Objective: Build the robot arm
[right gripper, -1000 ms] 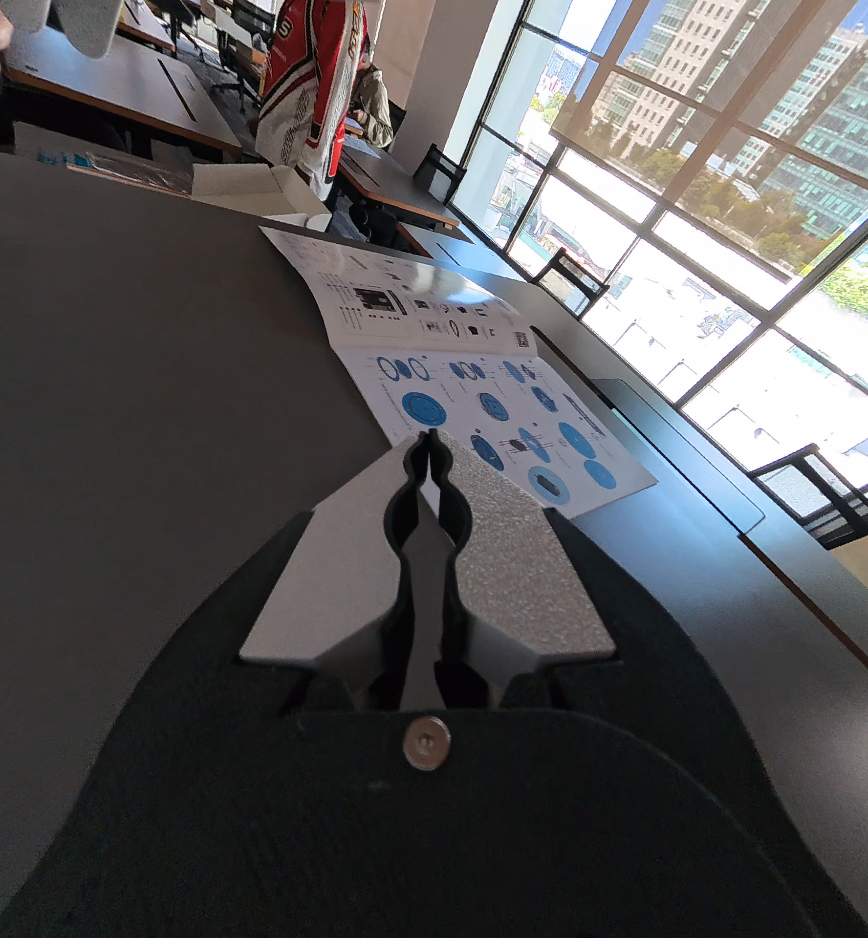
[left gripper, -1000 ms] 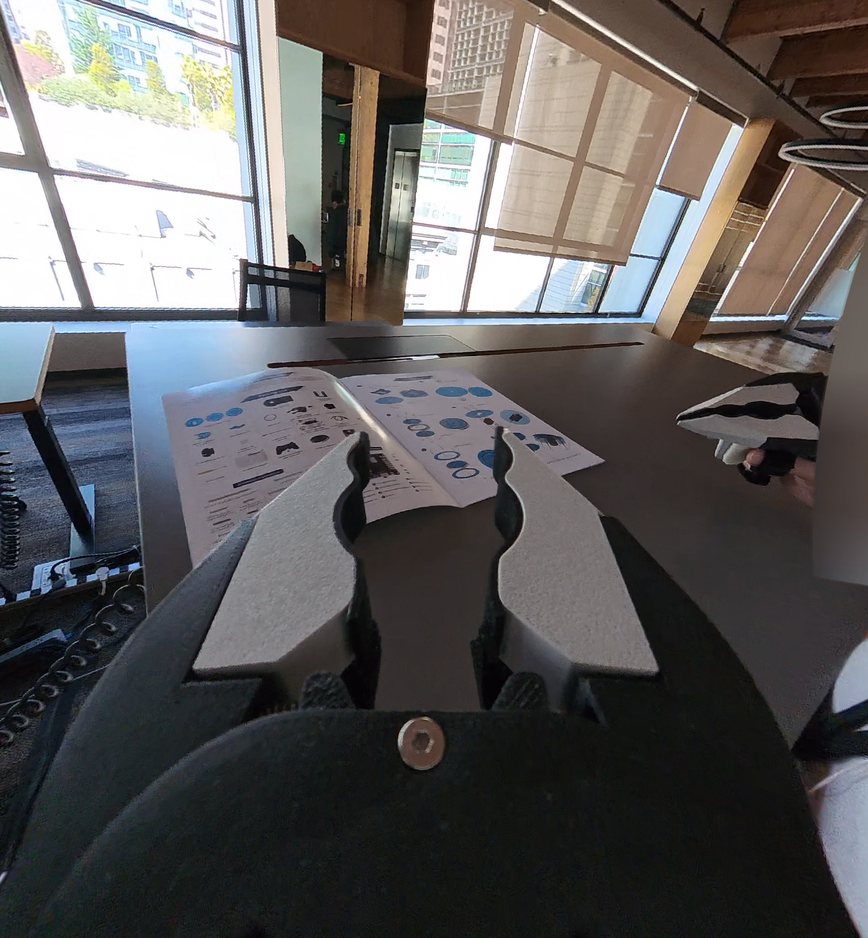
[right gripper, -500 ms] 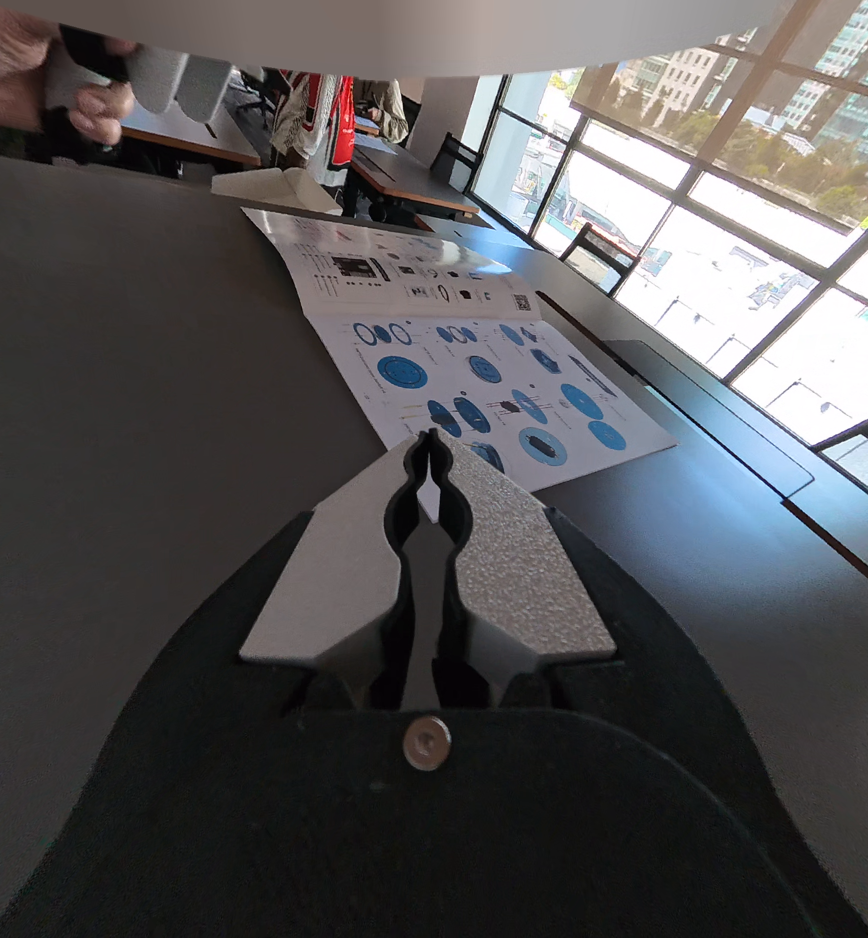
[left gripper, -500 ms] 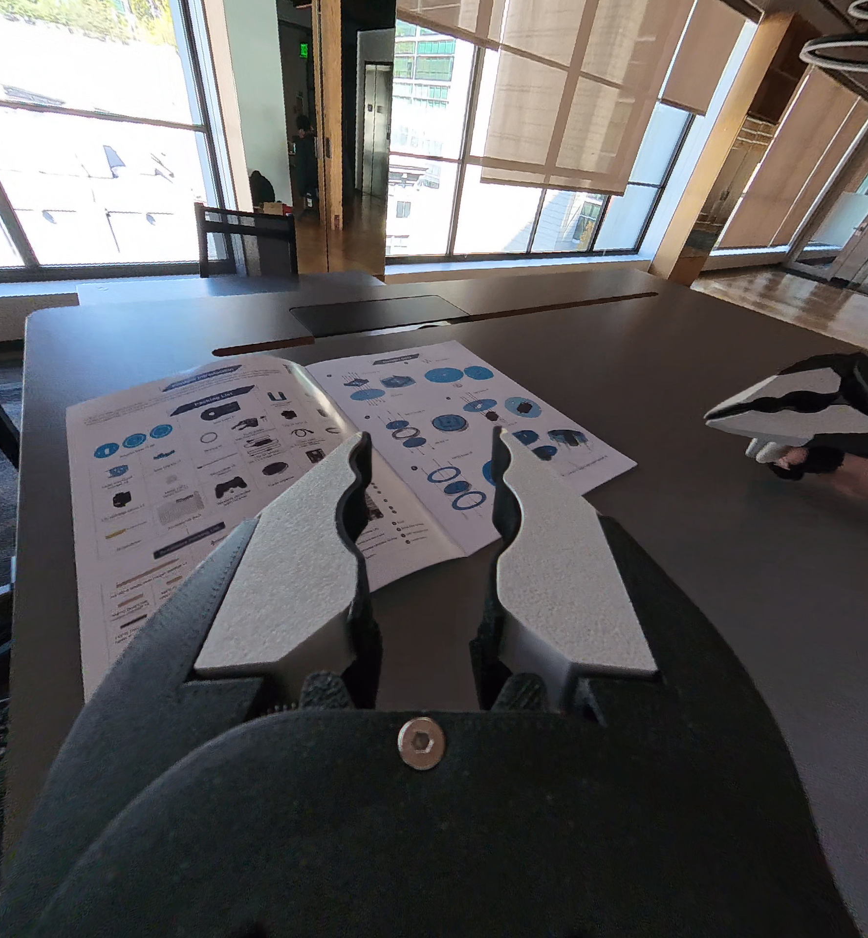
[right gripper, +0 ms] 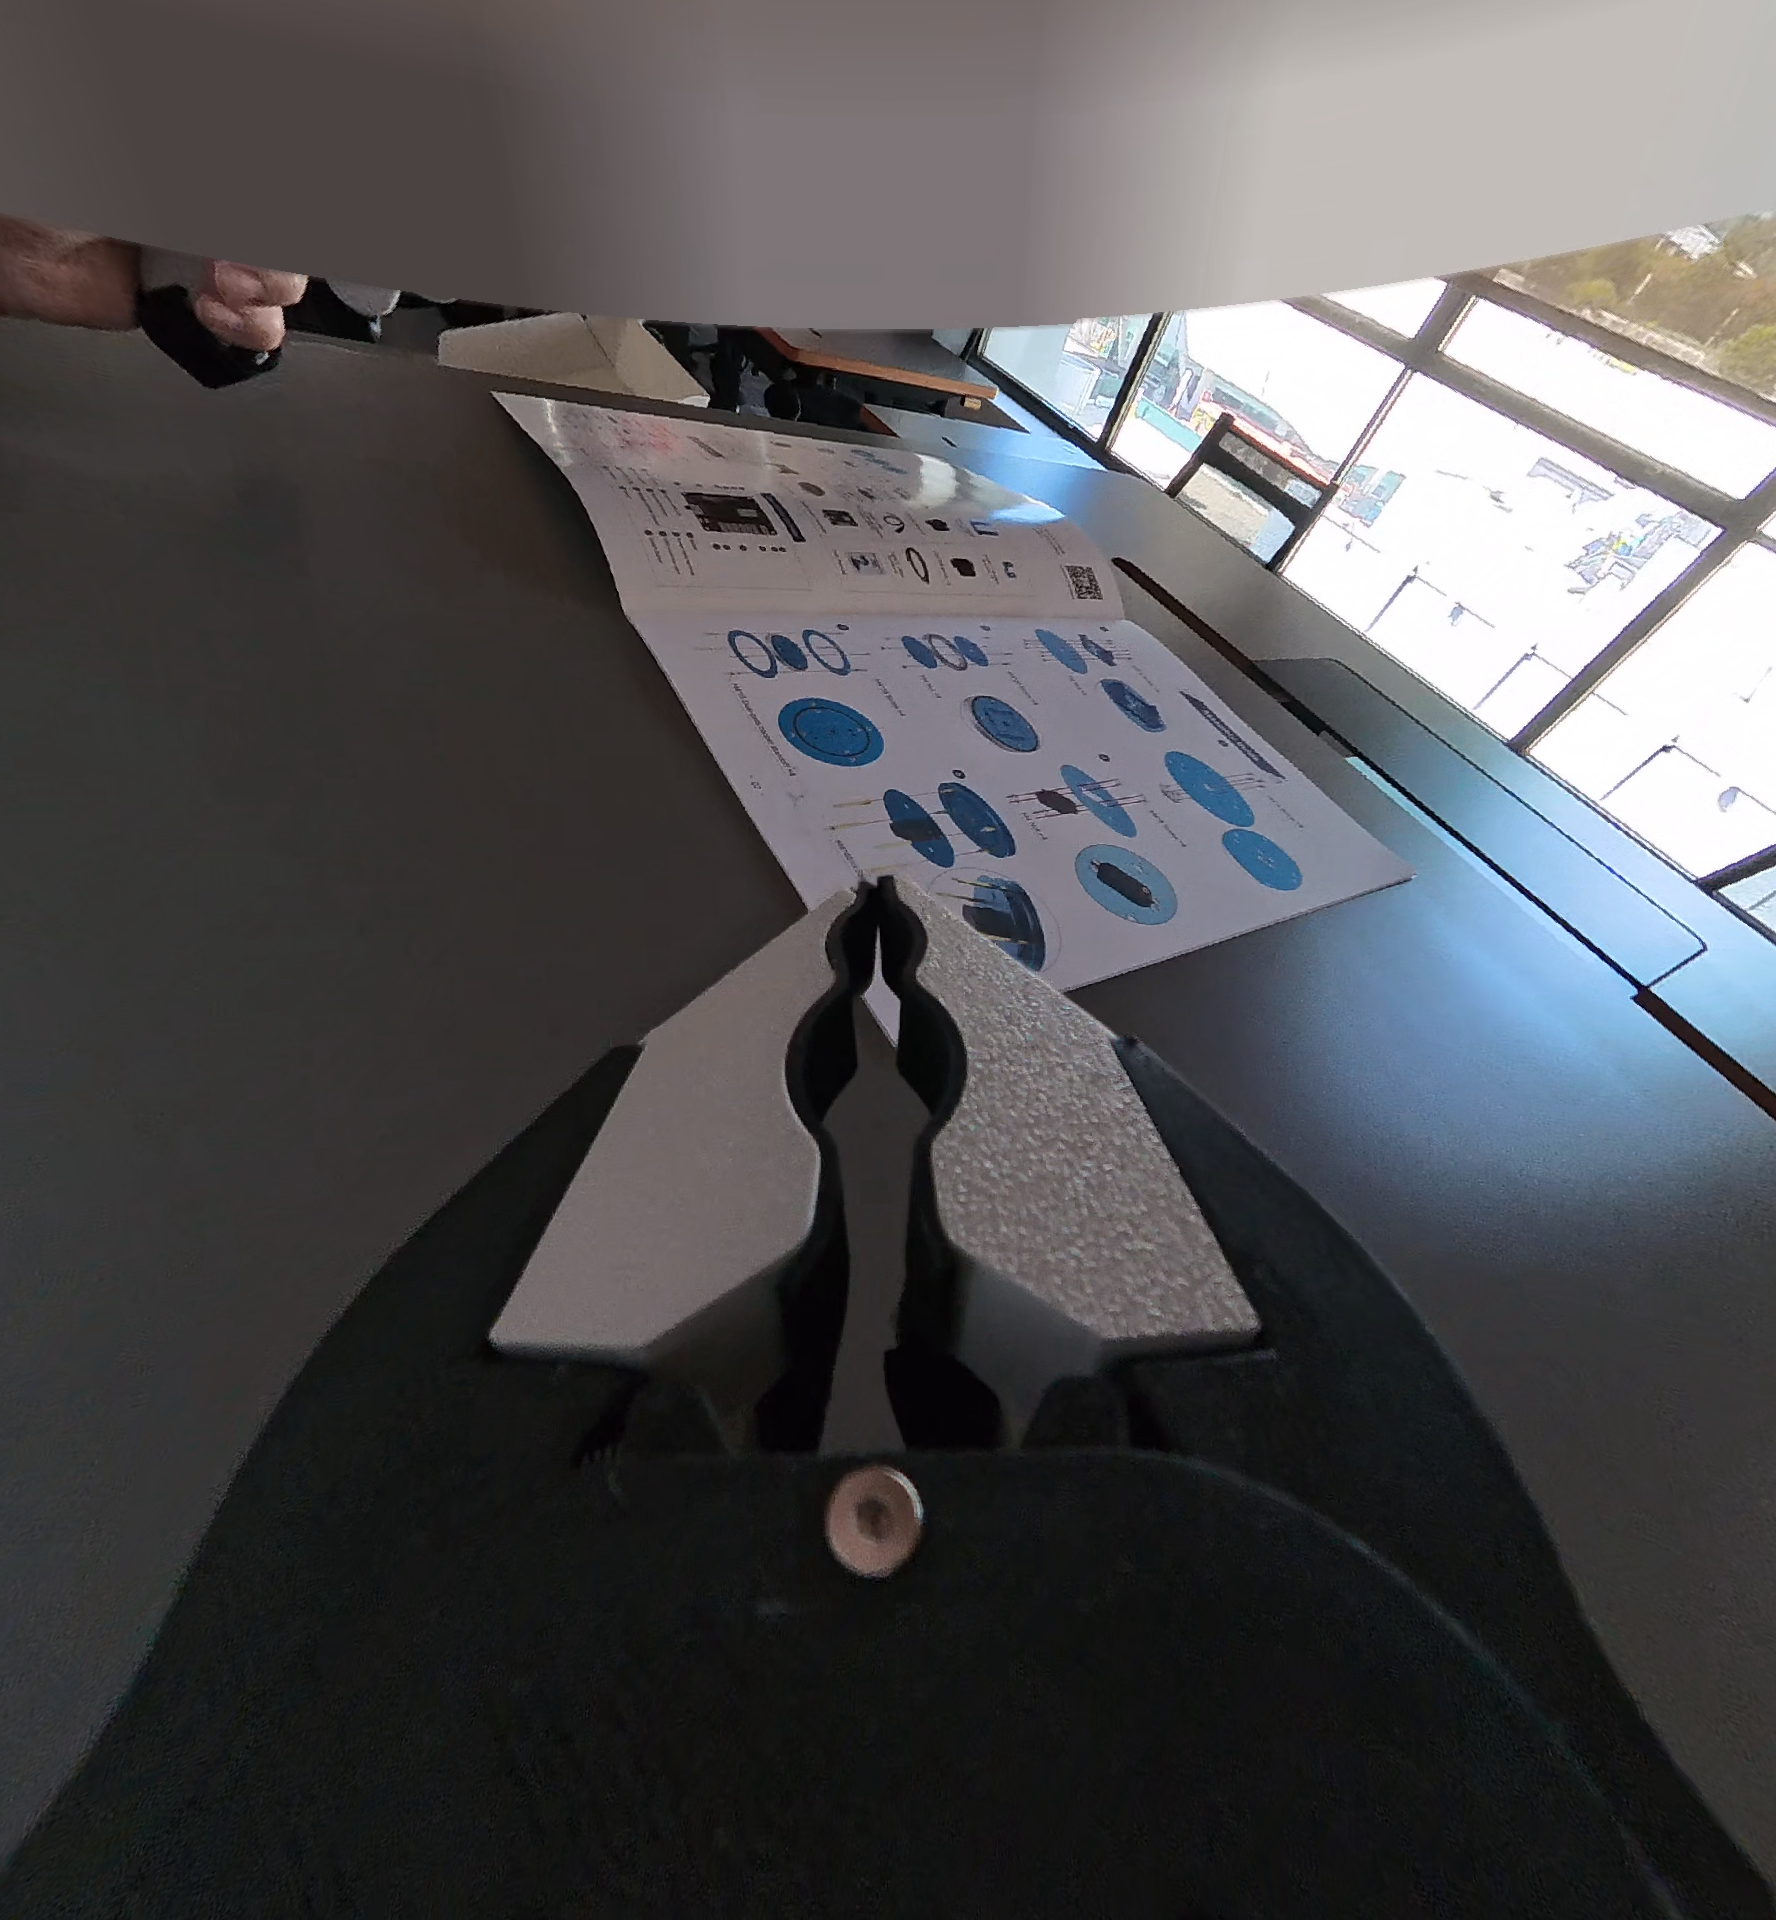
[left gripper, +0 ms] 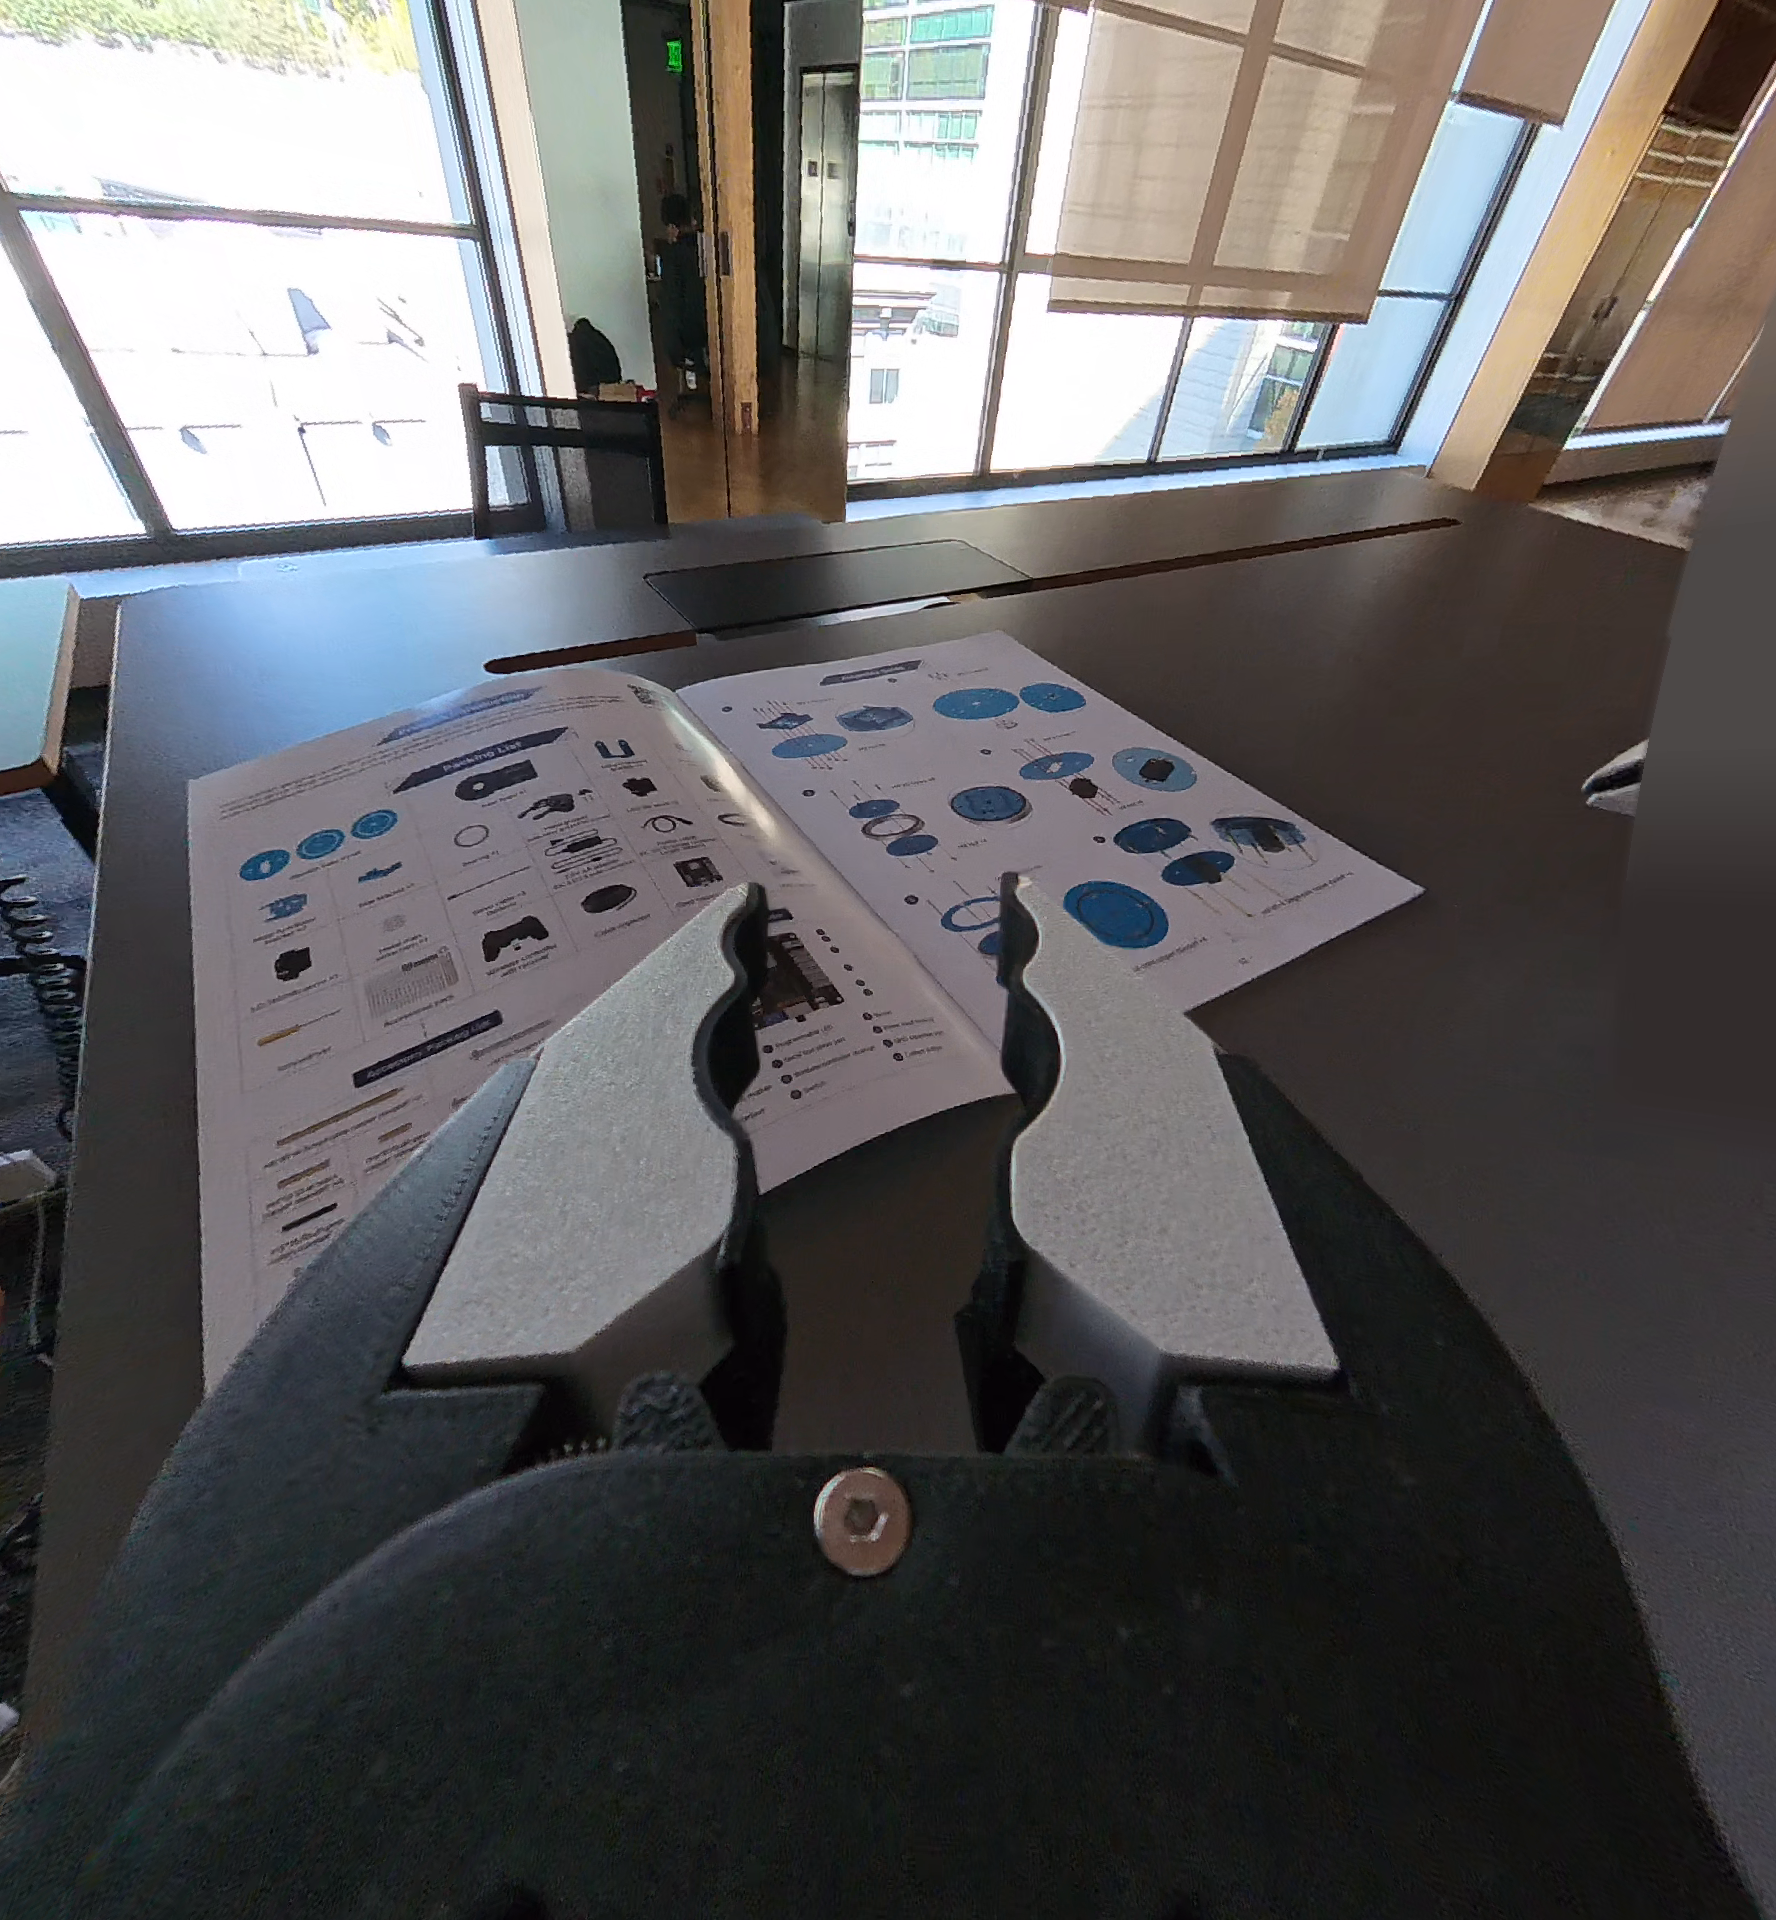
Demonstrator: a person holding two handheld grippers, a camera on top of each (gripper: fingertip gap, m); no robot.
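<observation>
A: What carries everything here?

B: A wide, dark grey worktop [left gripper: 1383,1091], matte and smooth, with a flat rectangular hatch set flush near its far edge. Behind it stand tall black-framed windows [left gripper: 240,312] with pale fabric blinds [left gripper: 1227,156], and a dark chair [left gripper: 562,457] sits at the far side.

A: And what lies on the worktop?

B: An open booklet [left gripper: 427,935] of glossy white paper, lying flat apart from a gentle hump at the central fold. One page is a grid of small black and blue pictures under dark banner headings; the other shows round blue discs and rings in exploded diagrams. There is printed text and a small square code on it, too small to matter here. In the right wrist view the booklet [right gripper: 967,675] runs away from the camera, disc page nearest.

A: How do the grippers stand?

B: The left gripper [left gripper: 879,904] hovers over the booklet's near edge, by the fold. Its fingers [left gripper: 614,1164] are chunky, grainy light-grey blocks with wavy black inner pads, spread apart and holding nothing. The right gripper [right gripper: 879,894] sits low by the near corner of the disc page; its fingers [right gripper: 1050,1143] are pressed together at the tips, with nothing visibly between them. Whether they touch the paper cannot be told.

A: Anything smaller?

B: A hand [right gripper: 229,307] at the far left of the right wrist view, and a coiled black cable [left gripper: 32,935] beside the worktop.
</observation>
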